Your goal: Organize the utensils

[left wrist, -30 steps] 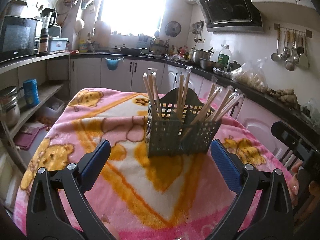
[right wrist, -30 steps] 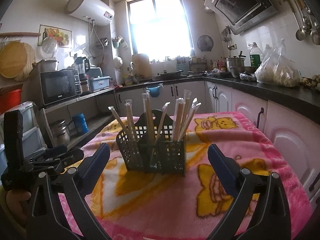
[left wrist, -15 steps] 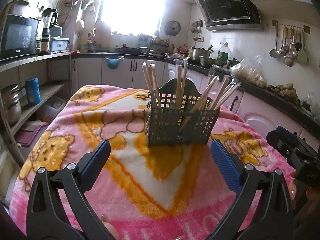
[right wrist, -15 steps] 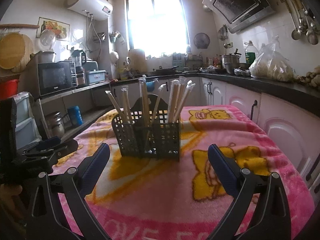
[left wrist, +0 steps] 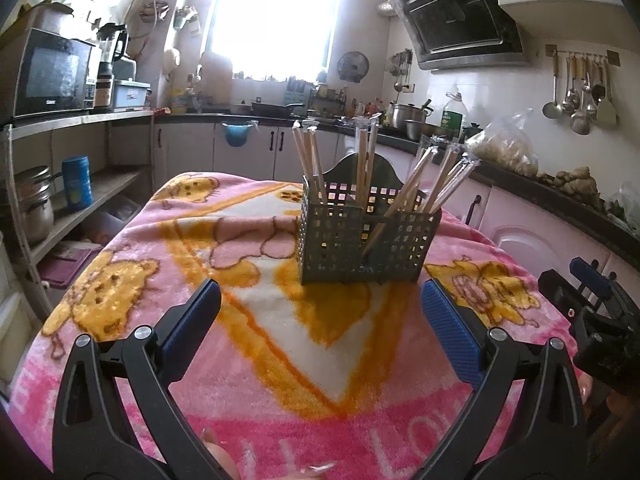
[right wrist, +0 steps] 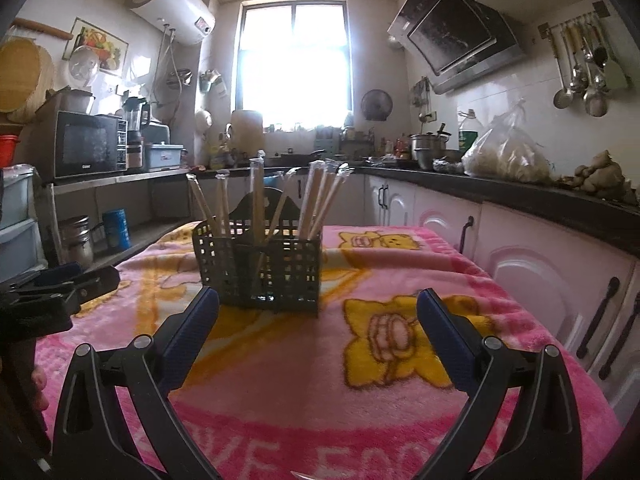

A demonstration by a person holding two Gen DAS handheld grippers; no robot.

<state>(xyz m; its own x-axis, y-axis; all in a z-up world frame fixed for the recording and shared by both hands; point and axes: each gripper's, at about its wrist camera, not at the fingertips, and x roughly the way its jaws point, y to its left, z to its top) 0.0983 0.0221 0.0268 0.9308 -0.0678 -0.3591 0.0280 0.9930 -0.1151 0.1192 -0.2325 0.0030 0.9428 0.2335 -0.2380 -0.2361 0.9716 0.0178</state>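
At the near edge of the pink and yellow cartoon-bear blanket covering the table, both tools hover with nothing in them. The left gripper has its blue-padded fingers spread wide, touching nothing and clear of the cloth. The right gripper is spread equally wide and also empty; its dark body also shows at the far right edge of the left wrist view, so the two sit side by side, well apart.

Farther in, straight ahead of both tools and near the middle of the blanket, stands the dark grey perforated plastic utensil caddy, upright, with its arched handle plate at the back. From the left gripper it lies ahead and slightly right; from the right gripper it lies ahead and slightly left. Neither looks clearly nearer.

In its compartments stand plastic-wrapped wooden chopsticks, their long axes near vertical on the left and in the middle, while the right-hand bunch leans out to the right. I see no loose utensil on the blanket, so the sorting looks close to done; any further grip would likely have to come from above onto the projecting tips

Beyond are the kitchen counter and bright window
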